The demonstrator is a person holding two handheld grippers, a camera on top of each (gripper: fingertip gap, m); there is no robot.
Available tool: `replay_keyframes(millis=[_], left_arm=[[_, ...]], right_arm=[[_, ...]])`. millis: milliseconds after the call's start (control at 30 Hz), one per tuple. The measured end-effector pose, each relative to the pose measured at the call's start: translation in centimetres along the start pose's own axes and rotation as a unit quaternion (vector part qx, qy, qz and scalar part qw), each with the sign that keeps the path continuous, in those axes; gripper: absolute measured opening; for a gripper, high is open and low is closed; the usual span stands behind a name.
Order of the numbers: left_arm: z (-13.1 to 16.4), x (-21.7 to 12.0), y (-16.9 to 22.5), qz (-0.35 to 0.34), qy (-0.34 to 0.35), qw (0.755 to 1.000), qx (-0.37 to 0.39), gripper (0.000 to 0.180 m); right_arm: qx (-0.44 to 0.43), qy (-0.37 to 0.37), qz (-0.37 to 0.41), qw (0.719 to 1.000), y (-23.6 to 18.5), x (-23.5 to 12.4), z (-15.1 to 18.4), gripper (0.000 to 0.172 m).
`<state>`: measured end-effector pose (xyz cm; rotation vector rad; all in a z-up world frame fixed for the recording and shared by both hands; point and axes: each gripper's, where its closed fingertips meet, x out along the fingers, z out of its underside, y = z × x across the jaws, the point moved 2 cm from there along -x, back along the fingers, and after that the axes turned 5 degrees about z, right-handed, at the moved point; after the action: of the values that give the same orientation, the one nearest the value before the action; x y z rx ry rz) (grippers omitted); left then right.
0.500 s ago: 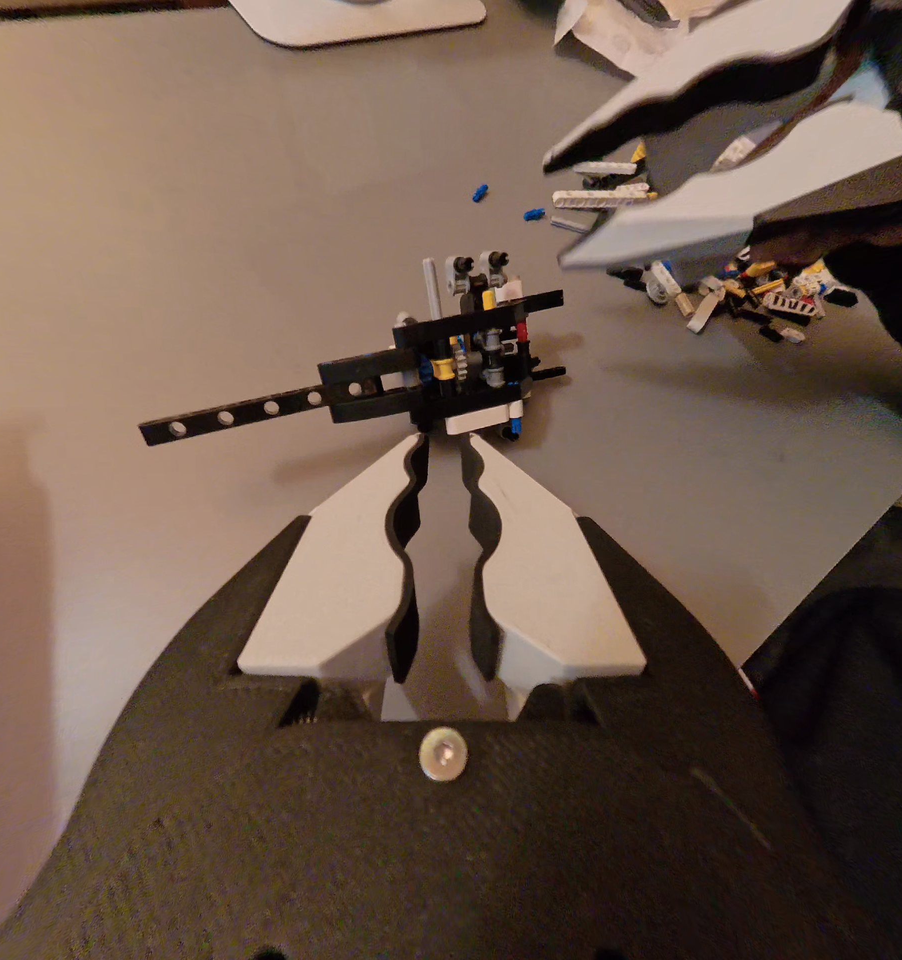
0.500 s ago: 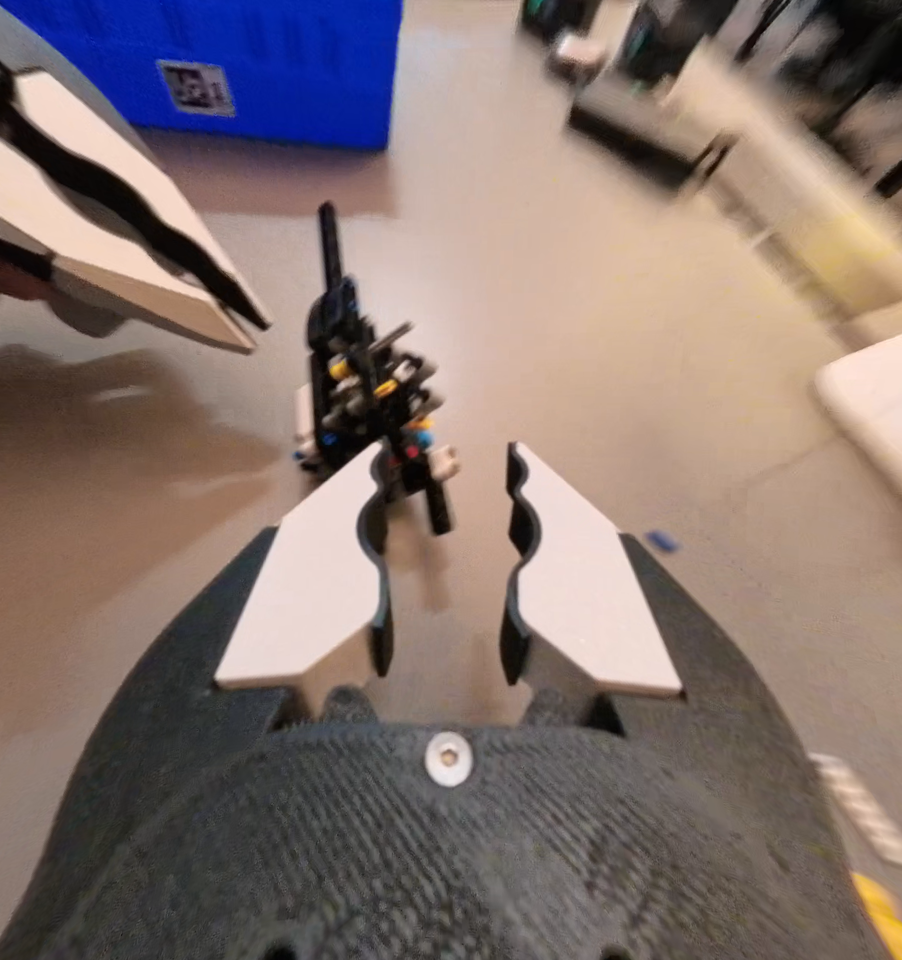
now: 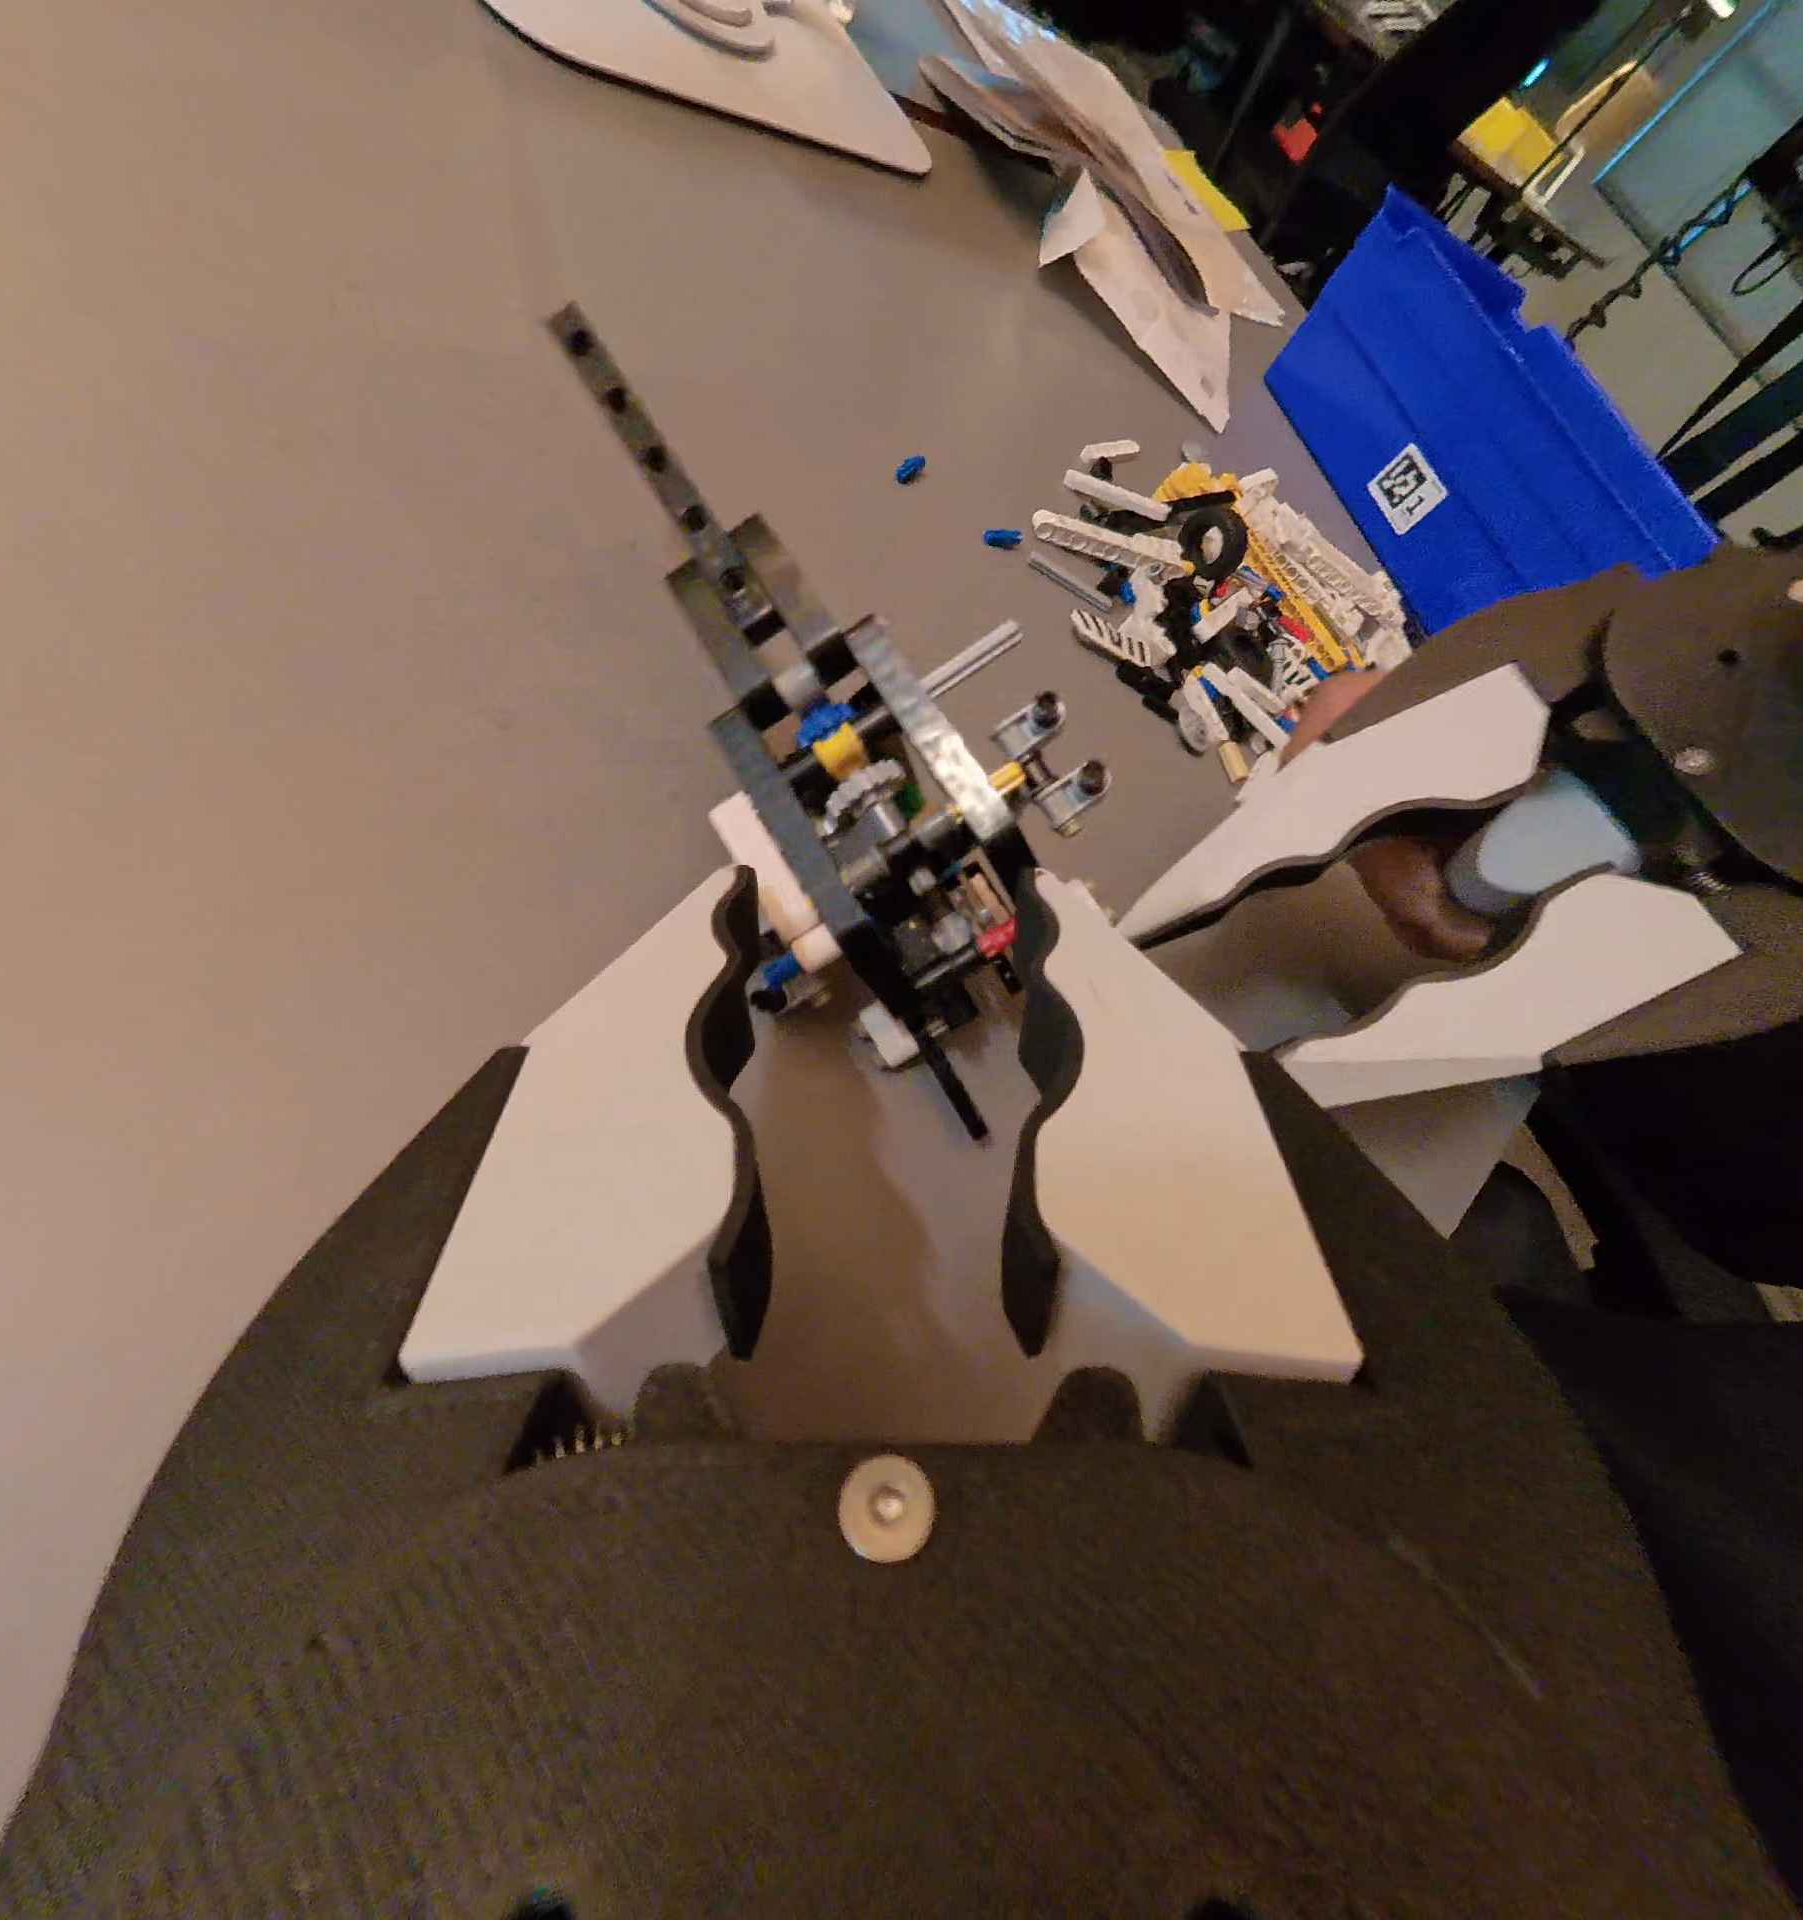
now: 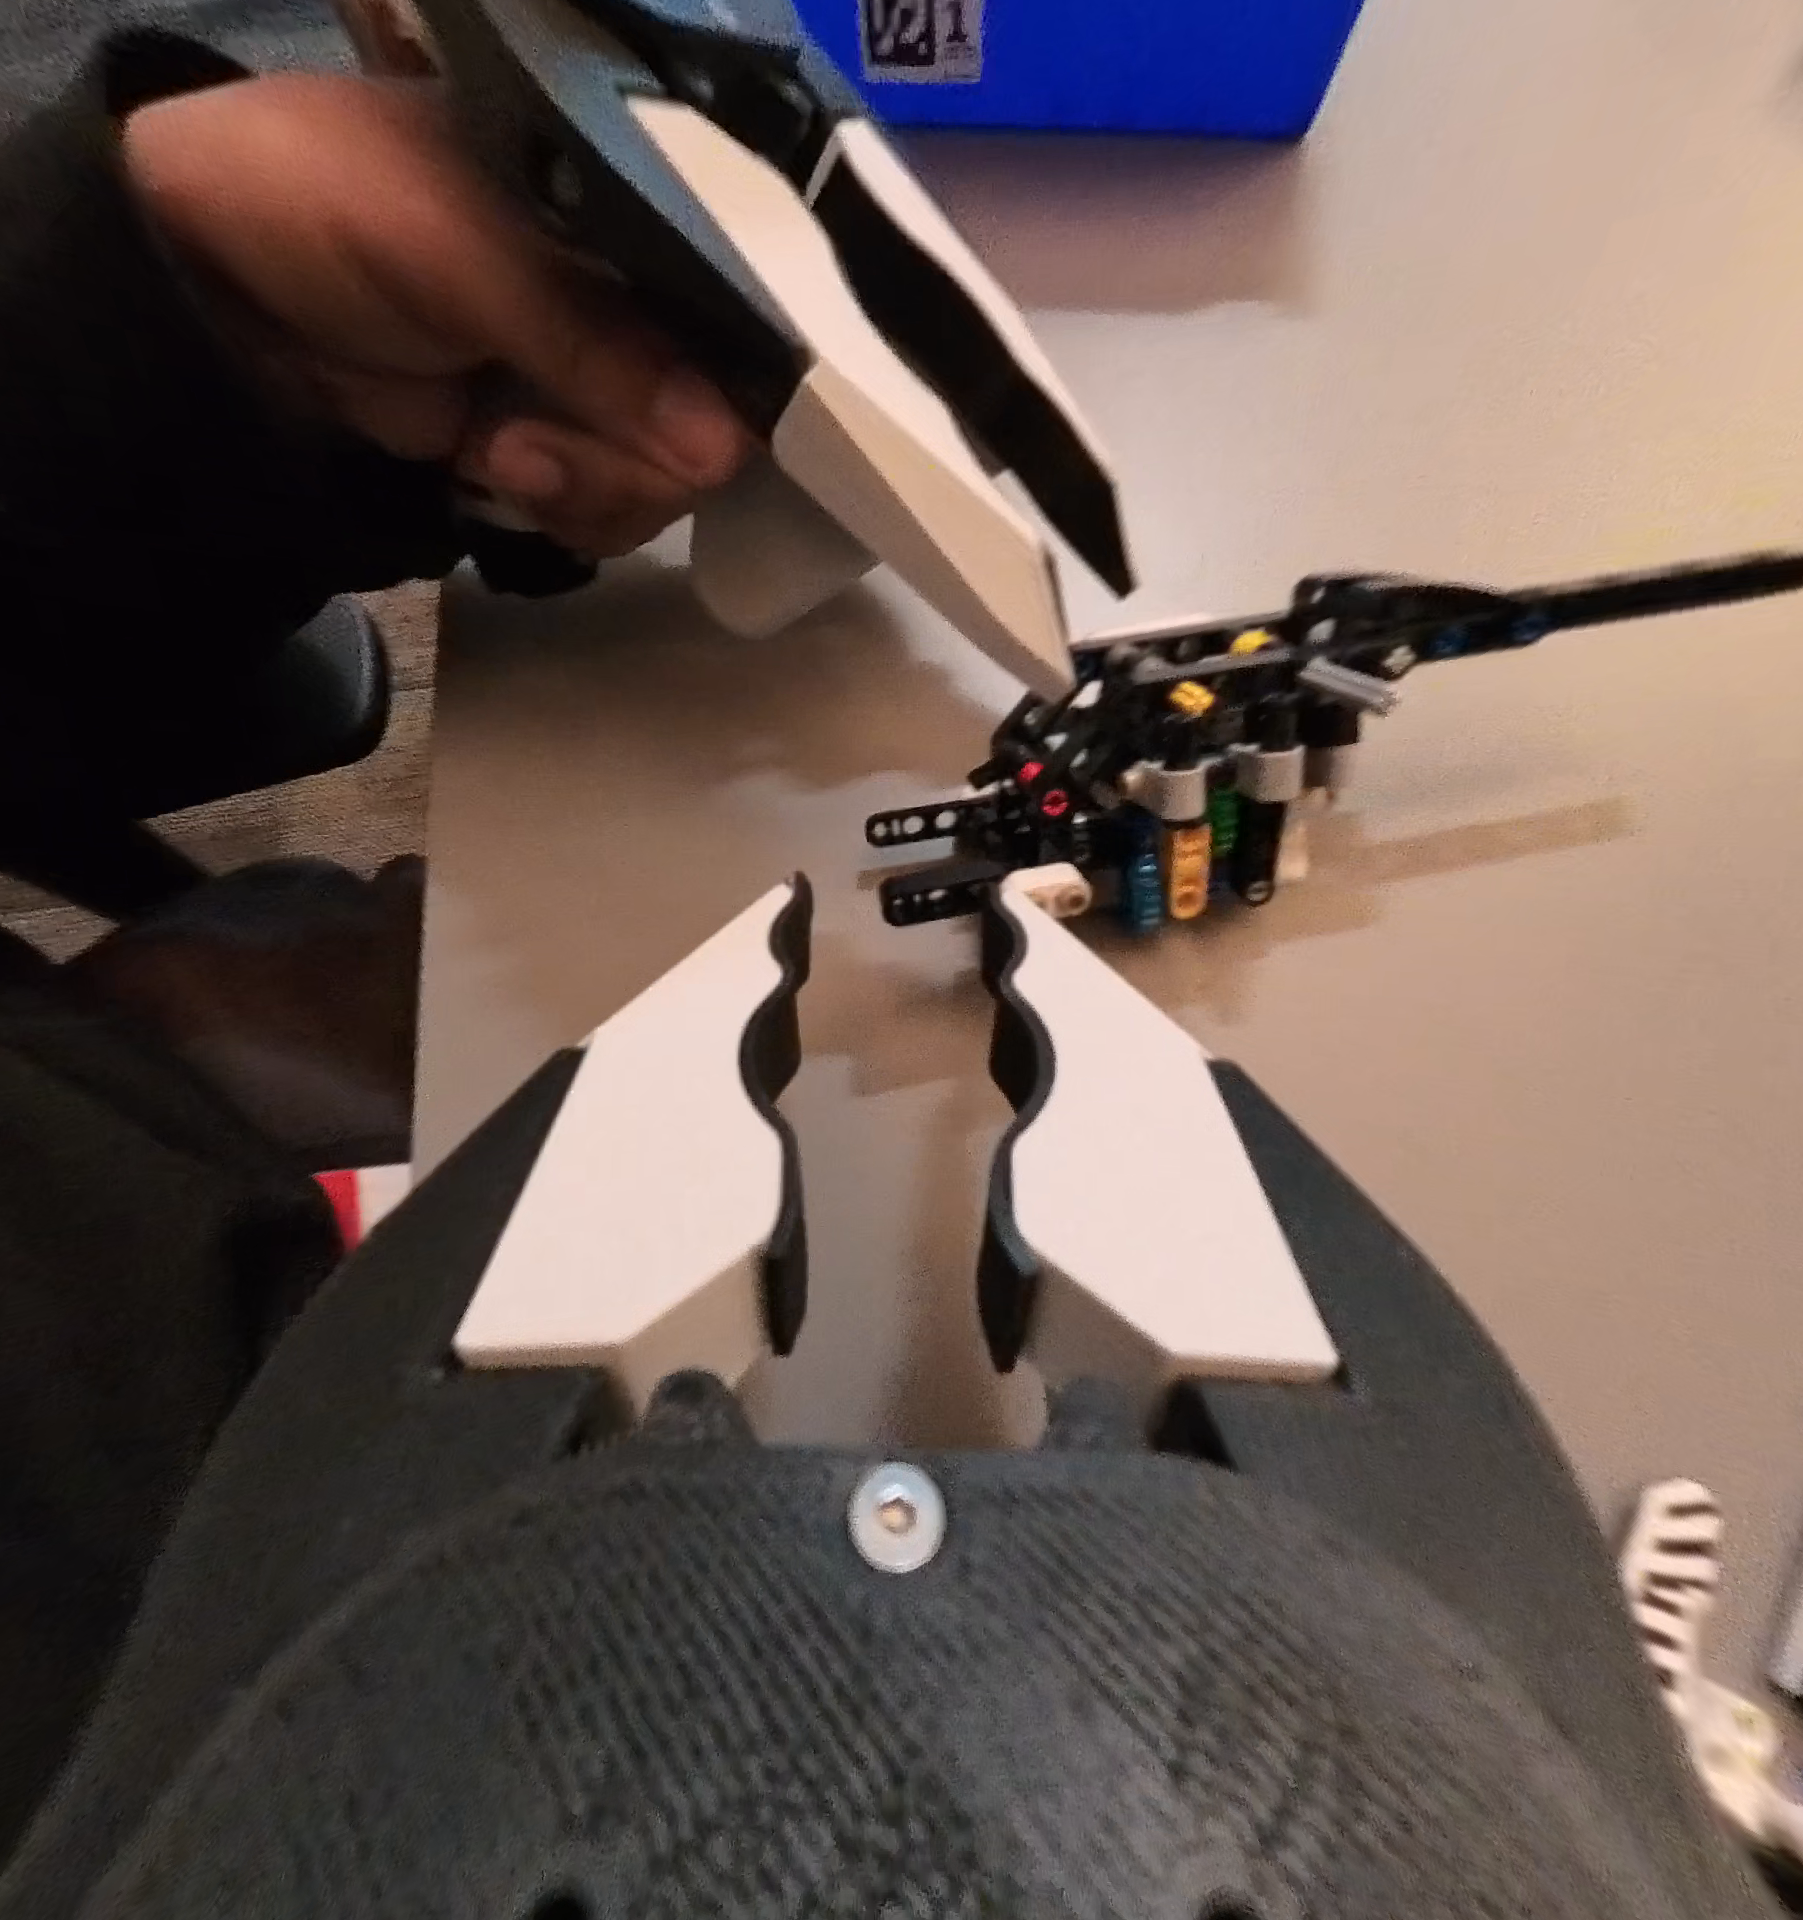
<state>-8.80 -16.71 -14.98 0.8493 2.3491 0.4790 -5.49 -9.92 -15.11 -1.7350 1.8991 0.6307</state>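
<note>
**Left wrist view: open jaws on either side of the brick model**

Left wrist view shows the left gripper (image 3: 881, 914) open, its fingertips reaching either side of the near end of a black toy-brick model (image 3: 855, 821) on the grey table (image 3: 253, 623). Whether the pads press on it cannot be told. Only this view shows the heap of loose bricks (image 3: 1229, 603) beyond the model, two small blue pins (image 3: 909, 470), crumpled papers (image 3: 1125, 197) and the whole side of the blue bin (image 3: 1479, 416).

Right wrist view shows the right gripper (image 4: 892, 904) open with nothing between its fingers, its tips just short of the model's two black beams (image 4: 938, 862). It alone shows the model's underside with coloured pegs and the hand (image 4: 409, 312) that holds the left gripper.
</note>
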Motion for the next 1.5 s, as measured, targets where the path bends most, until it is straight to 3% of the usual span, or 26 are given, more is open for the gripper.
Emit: replay_keyframes(millis=[200, 333, 400, 533, 600, 633, 800, 967, 1200, 1267, 1367, 1500], left_arm=[[-0.5, -0.4, -0.1, -0.007, 0.012, 1.000, -0.006, 0.056], [-0.5, 0.4, -1.2, -0.038, 0.009, 0.998, -0.051, 0.094], [-0.7, 1.1, -1.2, -0.041, 0.008, 0.997, -0.065, 0.099], [-0.1, 2.4, 0.1, -0.025, -0.027, 0.998, -0.042, 0.092], [0.2, 2.9, 0.4, -0.039, -0.046, 0.998, -0.010, 0.082], [0.4, 3.1, 0.4, -0.052, -0.055, 0.997, 0.011, 0.072], [-0.1, 3.2, 1.5, -0.073, -0.068, 0.990, 0.095, 0.066], [0.1, 3.1, 2.7, -0.123, -0.124, 0.954, 0.242, 0.065], [1.2, 4.2, 5.0, -0.074, -0.161, 0.925, 0.337, 0.064], [1.4, 4.1, 5.2, -0.069, -0.167, 0.924, 0.337, 0.065], [1.1, 3.7, 5.4, -0.080, -0.153, 0.941, 0.291, 0.069], [-0.2, 3.2, 6.7, -0.063, -0.065, 0.976, 0.199, 0.068]], right_arm=[[-0.001, 0.081, 0.079, 0.994, 4.2, -2.5, -2.5, 0.029], [0.057, 0.128, 0.087, 0.986, 7.4, -3.4, -4.0, 0.026], [0.090, 0.124, 0.069, 0.986, 8.4, -2.7, -4.3, 0.030], [0.148, 0.073, -0.007, 0.986, 8.2, 0.1, -3.8, 0.037], [0.156, 0.044, -0.029, 0.986, 7.8, 0.9, -3.0, 0.030], [0.156, 0.039, -0.036, 0.986, 7.6, 1.0, -2.7, 0.025], [0.168, 0.054, -0.056, 0.983, 6.7, -0.7, -1.8, 0.017], [0.179, 0.060, -0.050, 0.981, 6.3, -2.7, 0.1, 0.016], [0.142, 0.025, -0.011, 0.989, 5.1, -2.3, 2.7, 0.002], [0.130, 0.023, 0.005, 0.991, 4.9, -2.2, 2.9, 0.002], [0.122, 0.035, 0.043, 0.991, 4.9, -2.4, 2.9, 0.002], [0.117, 0.049, 0.093, 0.988, 4.5, -2.3, 3.0, 0.002]])
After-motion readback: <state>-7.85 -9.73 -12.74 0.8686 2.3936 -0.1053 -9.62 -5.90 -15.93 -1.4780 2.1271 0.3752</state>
